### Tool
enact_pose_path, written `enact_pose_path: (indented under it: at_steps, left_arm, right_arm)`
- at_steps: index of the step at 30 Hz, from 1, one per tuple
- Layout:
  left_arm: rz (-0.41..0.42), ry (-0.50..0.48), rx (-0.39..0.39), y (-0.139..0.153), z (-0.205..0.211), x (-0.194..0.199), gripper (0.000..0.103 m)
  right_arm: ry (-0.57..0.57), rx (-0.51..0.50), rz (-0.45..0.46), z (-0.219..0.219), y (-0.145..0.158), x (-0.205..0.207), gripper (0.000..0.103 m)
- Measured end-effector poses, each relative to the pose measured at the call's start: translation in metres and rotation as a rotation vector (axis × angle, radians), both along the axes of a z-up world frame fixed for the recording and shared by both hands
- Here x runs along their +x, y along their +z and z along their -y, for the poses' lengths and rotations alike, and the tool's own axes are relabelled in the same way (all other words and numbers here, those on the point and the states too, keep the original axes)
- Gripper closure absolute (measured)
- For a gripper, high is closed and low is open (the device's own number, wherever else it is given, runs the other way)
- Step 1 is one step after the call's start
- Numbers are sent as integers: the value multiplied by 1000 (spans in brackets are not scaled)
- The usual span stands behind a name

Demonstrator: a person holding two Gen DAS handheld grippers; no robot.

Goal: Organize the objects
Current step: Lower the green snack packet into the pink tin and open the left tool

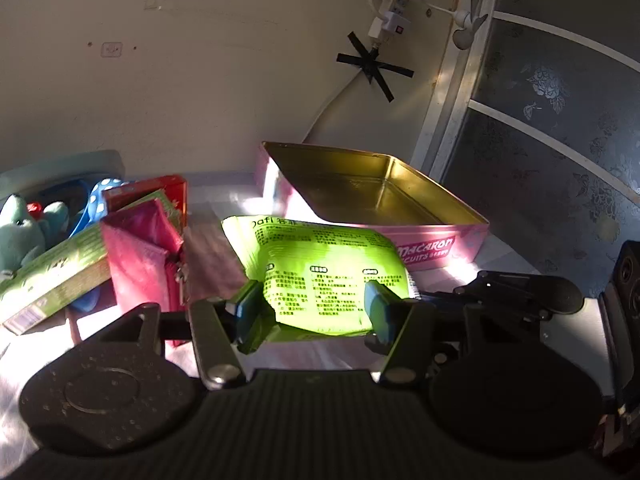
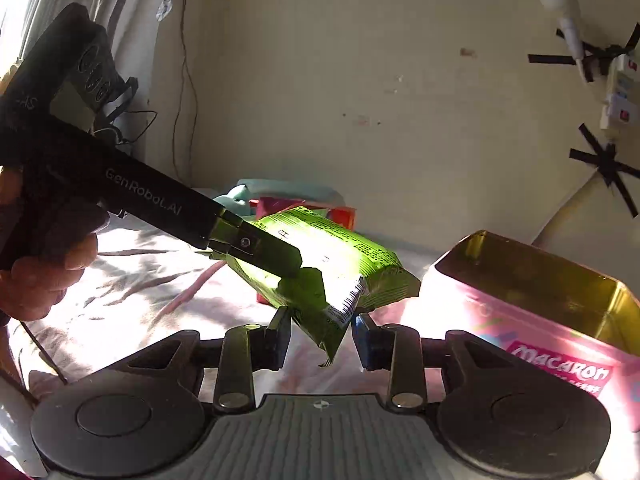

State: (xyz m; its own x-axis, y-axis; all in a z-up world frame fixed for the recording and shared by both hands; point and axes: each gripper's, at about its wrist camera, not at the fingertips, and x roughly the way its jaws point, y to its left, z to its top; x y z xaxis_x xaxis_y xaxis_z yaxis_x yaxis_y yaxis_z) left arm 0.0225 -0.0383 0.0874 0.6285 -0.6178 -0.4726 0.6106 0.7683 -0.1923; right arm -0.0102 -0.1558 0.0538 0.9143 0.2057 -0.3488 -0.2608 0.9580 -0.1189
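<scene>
A bright green snack packet (image 1: pixel 320 264) hangs in the air just in front of an open pink macaron tin (image 1: pixel 440 234) with a bare gold inside. My left gripper (image 1: pixel 314 308) is shut on the packet across its width. From the right wrist view, the left gripper (image 2: pixel 294 266) reaches in from the left, one finger lying over the green packet (image 2: pixel 340 256). The packet's crumpled lower end hangs between the pads of my right gripper (image 2: pixel 322 340), which touch it on both sides. The pink tin (image 2: pixel 560 344) stands to the right.
At the left lies a pile: a magenta pouch (image 1: pixel 136 256), a green box (image 1: pixel 56 276), a red box (image 1: pixel 160 192), a teal plush toy (image 1: pixel 20 232). A hand (image 2: pixel 40 272) holds the left tool. The surface is a wrinkled pale cloth (image 2: pixel 140 280). A wall stands close behind.
</scene>
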Motion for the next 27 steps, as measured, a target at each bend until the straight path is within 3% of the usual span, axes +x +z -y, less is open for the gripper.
enact_pose_path:
  at_steps: [3,7,13,17,22,27]
  left_arm:
    - [68,-68,13,12,55,23,44]
    - [106,-142,37,12,128,55,44]
    - [52,-183,38,-1,205,93,44]
    - [13,-192,83,-14,232,104,45]
    - [8,-152,106,-17,230,96,44]
    - [75,-69,147,-2,210,71,44]
  right_arm:
    - [-118,-43,60,39,13,7,76]
    - [-241,-58,51,100,18,31,76]
    - [-375,-49,3,180,20,48,76]
    - [-451,-46,-33,212,11,58,65]
    - [-492,14,-1,221,7,47,64]
    - [-492,72,32,209,8,28,64]
